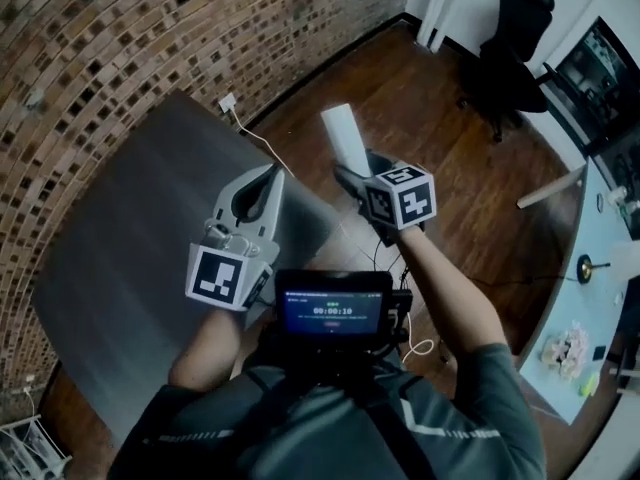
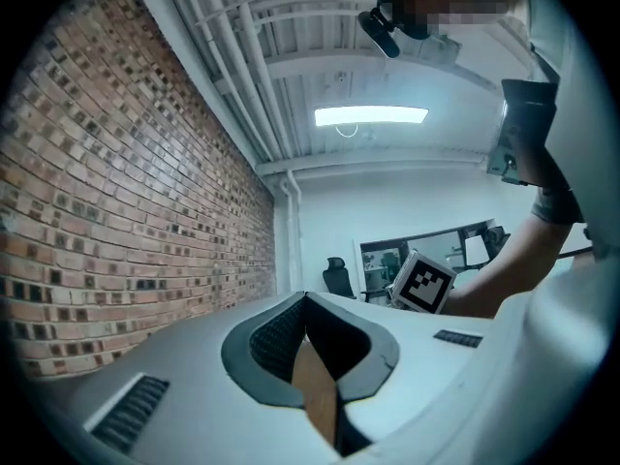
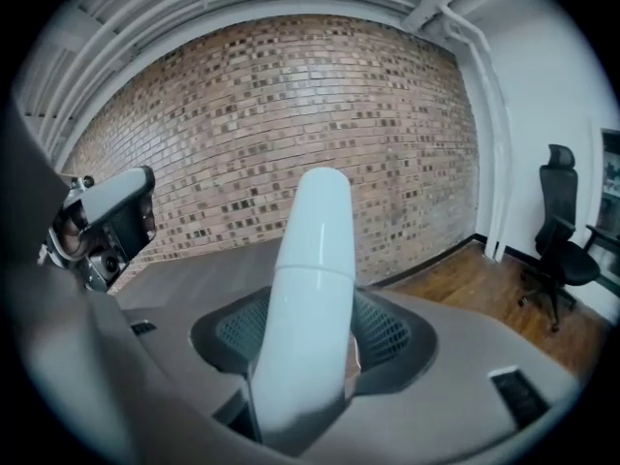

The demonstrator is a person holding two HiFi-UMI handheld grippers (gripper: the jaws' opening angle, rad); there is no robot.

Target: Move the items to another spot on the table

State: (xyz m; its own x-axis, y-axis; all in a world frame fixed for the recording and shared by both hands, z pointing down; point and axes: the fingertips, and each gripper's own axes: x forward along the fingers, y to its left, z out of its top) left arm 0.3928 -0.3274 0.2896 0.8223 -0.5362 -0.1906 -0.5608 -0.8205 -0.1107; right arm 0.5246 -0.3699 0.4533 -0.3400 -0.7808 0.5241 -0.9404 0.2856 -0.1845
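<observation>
As the right gripper [image 1: 352,174] clamps it, white tube [image 1: 342,134] points forward.

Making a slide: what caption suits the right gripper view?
Right gripper clamped on a white tube, grey table and brick wall behind.
</observation>
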